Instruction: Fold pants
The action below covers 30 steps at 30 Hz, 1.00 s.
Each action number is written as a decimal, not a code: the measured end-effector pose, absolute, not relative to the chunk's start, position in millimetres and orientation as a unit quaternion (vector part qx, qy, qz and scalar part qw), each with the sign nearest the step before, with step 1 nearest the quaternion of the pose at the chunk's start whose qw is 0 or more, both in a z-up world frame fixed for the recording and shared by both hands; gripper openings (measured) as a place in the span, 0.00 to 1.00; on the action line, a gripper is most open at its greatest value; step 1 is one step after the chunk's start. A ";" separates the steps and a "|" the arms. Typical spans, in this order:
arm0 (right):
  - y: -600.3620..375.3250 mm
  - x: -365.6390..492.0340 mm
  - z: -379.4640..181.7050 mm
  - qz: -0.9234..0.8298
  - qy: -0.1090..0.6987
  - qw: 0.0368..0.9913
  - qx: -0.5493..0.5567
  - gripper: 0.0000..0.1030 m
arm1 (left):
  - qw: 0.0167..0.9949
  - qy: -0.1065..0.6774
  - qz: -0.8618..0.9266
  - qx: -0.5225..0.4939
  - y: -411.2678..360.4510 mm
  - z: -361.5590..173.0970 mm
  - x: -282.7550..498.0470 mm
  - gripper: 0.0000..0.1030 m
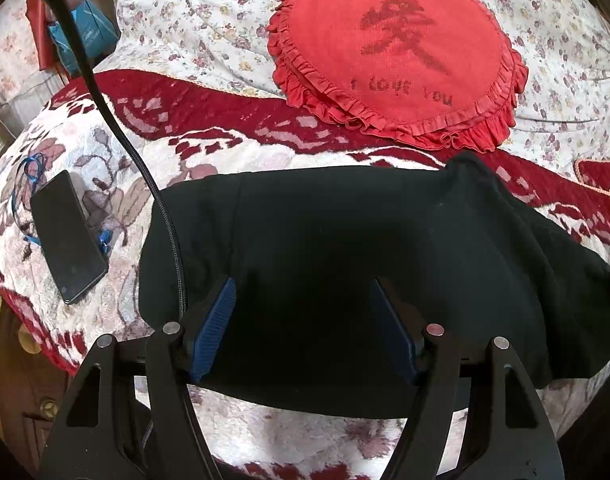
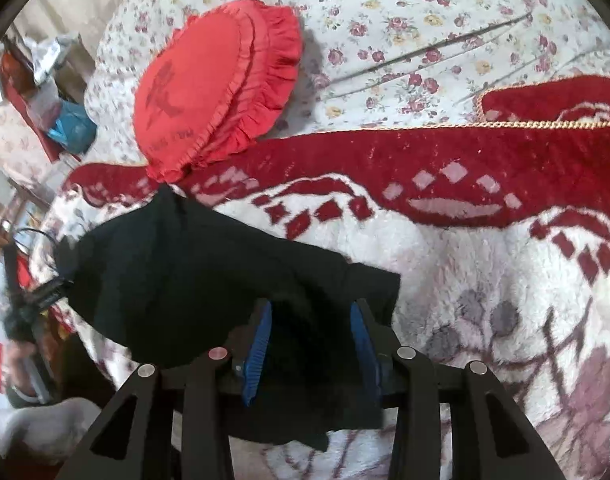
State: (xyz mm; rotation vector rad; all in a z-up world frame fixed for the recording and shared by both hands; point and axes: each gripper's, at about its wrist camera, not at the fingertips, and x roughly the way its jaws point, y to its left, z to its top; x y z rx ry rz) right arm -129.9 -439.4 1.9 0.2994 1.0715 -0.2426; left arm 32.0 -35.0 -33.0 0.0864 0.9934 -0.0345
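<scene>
Black pants (image 1: 345, 248) lying folded into a compact, roughly rectangular bundle, spreading out directly ahead of the left gripper (image 1: 303, 292) and between its spread fingers; one narrower end (image 2: 329, 296) reaching between the fingers of the right gripper (image 2: 311, 312), edges slightly rumpled.

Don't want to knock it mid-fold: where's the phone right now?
The phone shows only in the left wrist view, lying on the blanket just left of the black pants, beside the black cable.
</scene>
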 end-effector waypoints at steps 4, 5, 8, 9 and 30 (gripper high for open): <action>-440.0 -137.8 5.0 -0.109 0.498 0.846 0.159 0.47 | 0.876 0.480 -0.014 0.032 -30.8 -35.0 31.9 0.68; -441.2 -139.3 5.1 -0.104 0.492 0.848 0.167 0.48 | 0.876 0.481 -0.014 0.032 -30.3 -35.3 31.6 0.68; -439.2 -132.0 -9.0 -0.105 0.514 0.839 0.144 0.47 | 0.876 0.480 -0.015 0.035 -32.8 -35.3 29.6 0.68; -435.0 -126.7 -18.1 -0.103 0.532 0.832 0.121 0.34 | 0.877 0.479 -0.016 0.035 -33.3 -35.0 29.0 0.68; -454.3 -121.6 -30.6 -0.158 0.540 0.816 0.134 0.63 | 0.874 0.486 -0.017 0.027 -28.6 -35.4 29.6 0.68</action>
